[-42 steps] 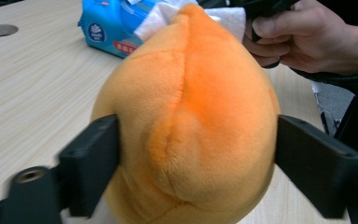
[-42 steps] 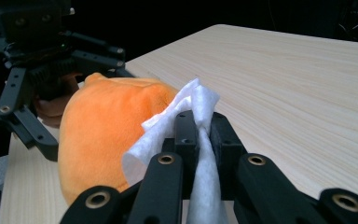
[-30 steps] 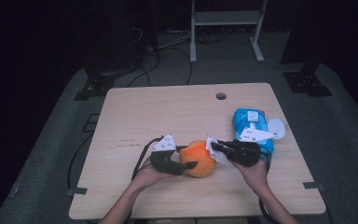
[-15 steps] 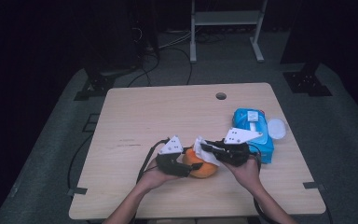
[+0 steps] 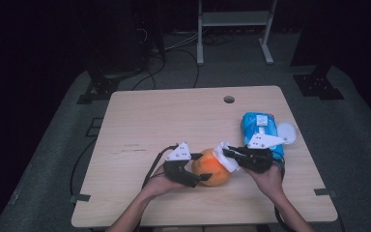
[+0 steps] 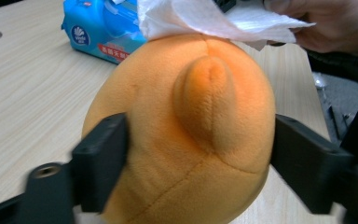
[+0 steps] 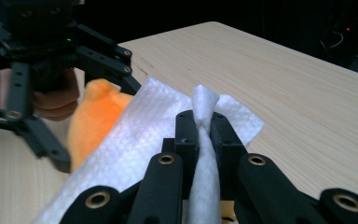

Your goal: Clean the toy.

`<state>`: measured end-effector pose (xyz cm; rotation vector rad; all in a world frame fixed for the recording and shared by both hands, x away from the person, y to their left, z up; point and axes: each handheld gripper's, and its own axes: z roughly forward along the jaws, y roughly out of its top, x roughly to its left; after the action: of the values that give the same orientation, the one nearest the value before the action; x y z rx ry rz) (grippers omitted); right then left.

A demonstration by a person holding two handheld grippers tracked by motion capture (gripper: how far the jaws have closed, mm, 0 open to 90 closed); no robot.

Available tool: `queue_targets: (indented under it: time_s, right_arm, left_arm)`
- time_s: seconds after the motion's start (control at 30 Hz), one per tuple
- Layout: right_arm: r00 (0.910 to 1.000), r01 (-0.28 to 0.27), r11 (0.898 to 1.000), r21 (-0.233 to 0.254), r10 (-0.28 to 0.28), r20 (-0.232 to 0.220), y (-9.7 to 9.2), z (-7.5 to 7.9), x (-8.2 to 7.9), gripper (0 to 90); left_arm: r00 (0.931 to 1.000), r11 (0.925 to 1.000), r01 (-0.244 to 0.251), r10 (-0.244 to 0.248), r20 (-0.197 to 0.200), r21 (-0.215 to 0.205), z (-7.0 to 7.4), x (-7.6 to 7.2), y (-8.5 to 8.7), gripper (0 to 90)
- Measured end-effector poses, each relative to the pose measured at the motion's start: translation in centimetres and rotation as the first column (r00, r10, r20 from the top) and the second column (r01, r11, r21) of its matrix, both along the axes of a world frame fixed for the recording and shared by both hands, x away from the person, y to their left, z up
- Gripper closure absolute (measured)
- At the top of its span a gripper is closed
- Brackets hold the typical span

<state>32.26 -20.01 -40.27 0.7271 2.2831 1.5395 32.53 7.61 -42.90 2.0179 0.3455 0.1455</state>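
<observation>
Wiping an orange plush toy (image 5: 211, 168) with a white tissue (image 5: 224, 155) at a pale wooden table (image 5: 174, 121) in a dark room.

Near the table's front edge, a little right of its middle, the toy sits between the jaws of the left gripper (image 5: 199, 170); these have just been opening, and in the left gripper view (image 6: 196, 163) they stand at the toy's two flanks, though whether the pads press it I cannot tell. From the right, the right gripper (image 5: 228, 153) is clenched on the tissue, a twisted fold pinched between its jaws in the right gripper view (image 7: 204, 122), the sheet draped over the toy's top. Toward the right edge lies a blue pack of wipes (image 5: 257, 126), its round white lid (image 5: 287, 133) flipped open. A small round hole (image 5: 229, 99) pierces the table near its far edge. Grey floor (image 5: 48, 159) with trailing cables surrounds the table; a white metal stand (image 5: 234, 24) rises in the gloom beyond.
</observation>
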Motion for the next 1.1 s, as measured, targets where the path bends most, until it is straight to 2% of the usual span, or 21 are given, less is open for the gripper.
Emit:
queue_targets:
  time_s: [0.07, 0.17, 0.27, 0.4, 0.5, 0.6, 0.8, 0.97, 1.1]
  right_arm:
    - [0.9998, -0.018, 1.0, 0.002, 0.018, 0.006, 0.5, 0.2, -0.5, 82.8]
    - [0.9971, -0.076, 0.997, 0.027, 0.076, 0.01, 1.7, 0.5, -1.1, 82.8]
    - [0.9928, -0.118, 0.993, 0.012, 0.118, 0.021, 3.0, 0.7, -1.5, 82.8]
    - [0.995, -0.098, 0.995, -0.012, 0.098, 0.02, 3.0, 0.6, -0.9, 82.8]
    - [0.9983, -0.058, 0.998, -0.036, 0.058, 0.01, 2.0, 0.3, -0.2, 82.7]
    - [0.9998, -0.022, 0.999, -0.038, 0.021, -0.003, 0.8, -0.1, 0.1, 82.8]
    - [0.9999, -0.002, 1.0, -0.021, 0.002, -0.011, -0.7, -0.4, -1.2, 82.8]
    - [0.9986, -0.053, 0.999, 0.004, 0.053, 0.002, -0.2, 0.2, -2.7, 82.8]
    - [0.9936, -0.111, 0.994, -0.007, 0.111, 0.021, 2.0, 0.6, -3.0, 82.8]
  left_arm:
    - [0.9999, 0.9999, -0.001, 0.0, 0.016, 0.012, 0.1, -0.3, -0.3, 30.8]
    - [0.9991, 0.9993, 0.013, -0.015, 0.039, 0.035, 0.1, -0.7, -0.7, 32.7]
    - [0.9978, 0.9982, 0.023, -0.026, 0.061, 0.055, 0.1, -1.1, -1.1, 33.1]
    - [0.9973, 0.9979, 0.041, -0.044, 0.059, 0.05, -0.1, -1.3, -0.9, 33.4]
    - [0.9965, 0.9972, 0.049, -0.052, 0.065, 0.056, -0.1, -1.3, -0.8, 33.4]
    - [0.998, 0.9982, 0.038, -0.04, 0.048, 0.045, -0.1, -1.0, -0.5, 32.7]
    - [0.997, 0.9974, 0.045, -0.048, 0.061, 0.056, -0.2, -1.1, -0.7, 32.1]
    - [0.9982, 0.9985, 0.029, -0.031, 0.051, 0.047, -0.1, -1.1, -0.8, 32.2]
    - [0.9948, 0.996, 0.051, -0.057, 0.085, 0.073, -0.1, -1.6, -1.6, 32.2]
